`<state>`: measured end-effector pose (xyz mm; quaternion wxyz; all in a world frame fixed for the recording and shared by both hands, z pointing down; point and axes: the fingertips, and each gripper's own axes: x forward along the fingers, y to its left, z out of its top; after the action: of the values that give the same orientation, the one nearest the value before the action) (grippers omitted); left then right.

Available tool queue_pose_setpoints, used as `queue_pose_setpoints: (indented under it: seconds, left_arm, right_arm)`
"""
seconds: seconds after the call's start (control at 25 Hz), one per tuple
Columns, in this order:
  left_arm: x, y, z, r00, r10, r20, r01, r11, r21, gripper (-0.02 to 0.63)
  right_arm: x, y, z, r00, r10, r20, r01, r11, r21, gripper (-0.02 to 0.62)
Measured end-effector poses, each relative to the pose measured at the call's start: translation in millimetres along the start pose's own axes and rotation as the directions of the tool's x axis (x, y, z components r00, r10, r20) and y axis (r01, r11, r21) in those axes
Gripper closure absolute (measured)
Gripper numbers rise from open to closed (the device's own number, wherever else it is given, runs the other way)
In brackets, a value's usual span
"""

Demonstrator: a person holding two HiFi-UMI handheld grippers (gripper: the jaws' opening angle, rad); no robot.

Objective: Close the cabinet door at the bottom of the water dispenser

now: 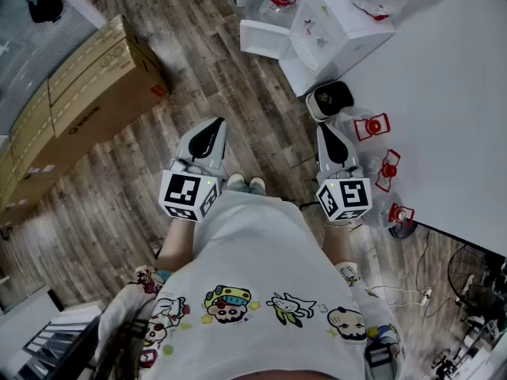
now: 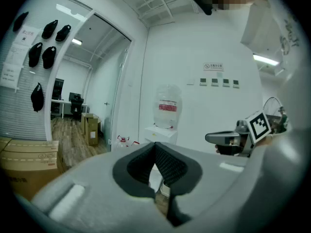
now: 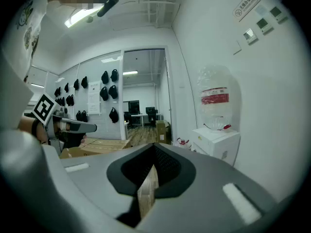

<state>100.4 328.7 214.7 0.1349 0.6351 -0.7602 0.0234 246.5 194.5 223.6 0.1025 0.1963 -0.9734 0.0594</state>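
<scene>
1. The left claw (image 2: 155, 145) has its jaws pressed together, with nothing pinched between them.
2. Same deal for the right claw (image 3: 154, 148): squeezed tight on nothing.
3. Both are held out side by side in front of the person's cartoon-print shirt (image 1: 261, 260). There's a gap between them and they're tipped a bit downward over the wood floor (image 1: 119, 196). The shoes (image 1: 245, 184) poke out between them.
4. The water dispenser (image 1: 337, 26) stands ahead against the white wall (image 1: 444, 93), well apart from both claws. It has a clear bottle (image 3: 216, 98) with a red label on top.
5. The cabinet door (image 1: 264, 39) looks open to me: a white panel sticks out from the dispenser's bottom, toward the left in the head view. Neither claw touches it.
6. A black-and-white thing (image 1: 329, 97) lies just beside the dispenser, clear jugs (image 1: 372, 125) with red fittings sit along the wall, and cardboard boxes (image 1: 87, 93) are off to the left.
</scene>
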Motion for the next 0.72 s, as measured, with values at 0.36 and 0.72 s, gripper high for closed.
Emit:
queue_pose_setpoints:
  seconds: [0.36, 0.72]
  left_arm:
    - [-6.4, -13.1, -2.4, 0.999, 0.033, 0.025, -0.032, 0.999, -0.016, 0.606]
    - [-7.0, -24.4, -10.0, 0.997, 0.075, 0.015, -0.075, 0.997, -0.030, 0.534]
  right_arm:
    - [-15.1, -11.7, 1.1, 0.998, 0.008, 0.056, -0.011, 0.999, 0.052, 0.586]
    - [-20.9, -11.5, -3.5, 0.994, 0.087, 0.067, -0.092, 0.993, 0.076, 0.554]
